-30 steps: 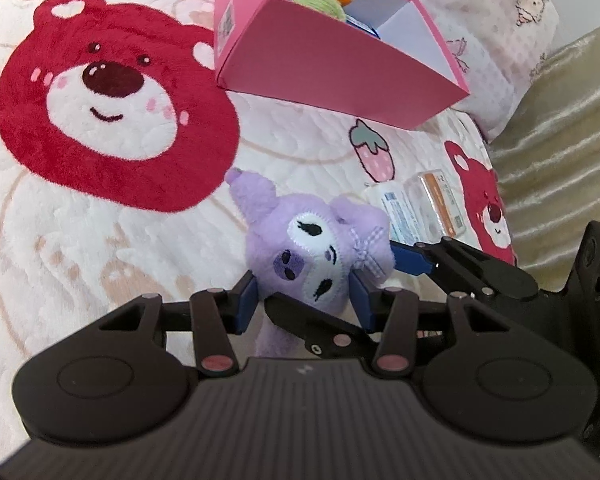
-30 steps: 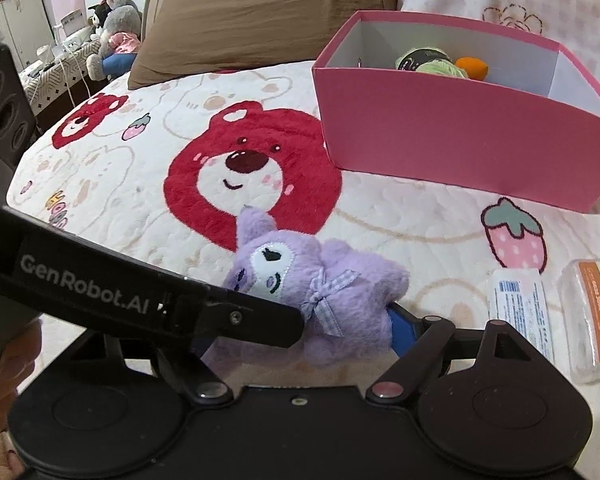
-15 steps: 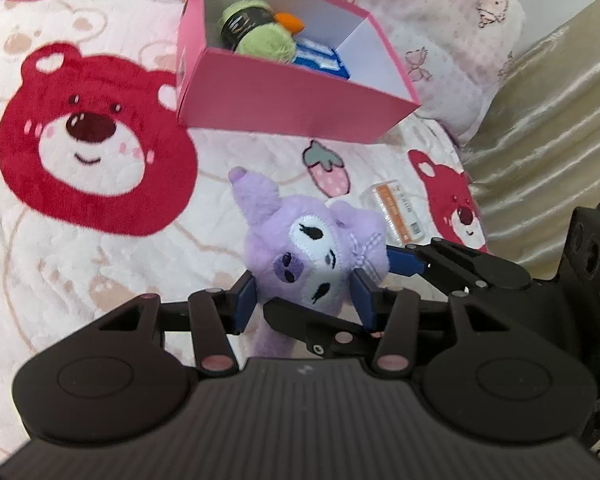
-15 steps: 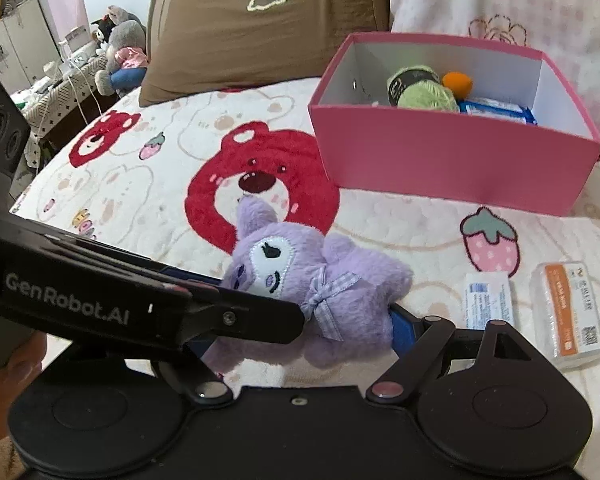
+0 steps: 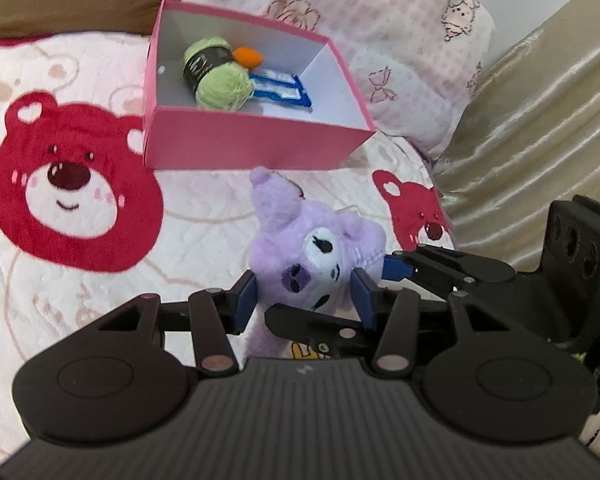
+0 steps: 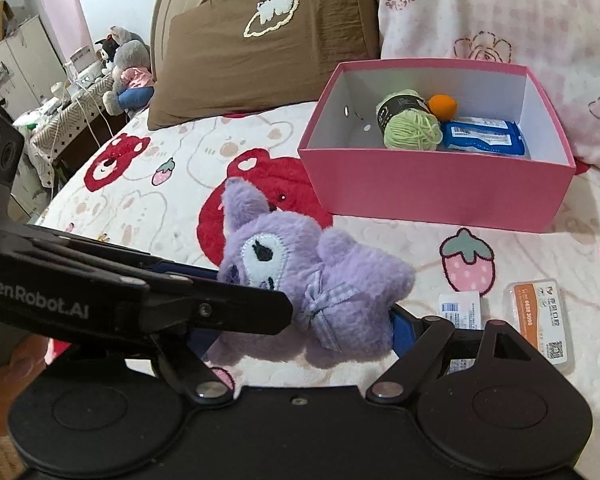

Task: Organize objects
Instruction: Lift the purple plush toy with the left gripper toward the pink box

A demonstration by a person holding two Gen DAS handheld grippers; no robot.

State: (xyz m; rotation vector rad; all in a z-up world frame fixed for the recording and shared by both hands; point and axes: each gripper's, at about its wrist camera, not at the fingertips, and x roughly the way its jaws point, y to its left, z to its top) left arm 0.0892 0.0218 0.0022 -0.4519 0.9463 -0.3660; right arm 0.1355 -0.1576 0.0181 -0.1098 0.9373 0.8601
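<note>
Left wrist view had the purple plush toy (image 5: 314,258) dead centre, head pinched between the left gripper (image 5: 304,298)'s two blue pads, one pad on each cheek. Jaws were clamped on it at a narrow setting. Toy was up off the bear-print bedspread (image 5: 204,216), pointed ear toward the pink box (image 5: 252,148).

Right wrist view showed the same toy (image 6: 308,276) from its side: body and checked bow sat between the right gripper (image 6: 300,332)'s fingers, jaws spread wide. One blue pad (image 6: 404,330) touched the toy's lower body; the opposite pad was hidden behind the left gripper's black finger crossing in from the left, so contact on that side could not be confirmed. Grip by the right one: could not tell.

Pink box sat open on the bedspread just beyond the toy, holding a green yarn ball (image 6: 410,128) with a black label, a small orange ball (image 6: 442,106) behind it, and a blue packet (image 6: 484,136) beside it.

On the bedspread right of the toy: a small white labelled packet (image 6: 460,310) and a clear case with an orange label (image 6: 538,322), side by side, apart from the box. Brown pillow (image 6: 268,48) and pink floral pillow (image 6: 500,12) lay behind the box. A person's hand (image 6: 8,376) showed at the left edge on the left gripper's handle.
</note>
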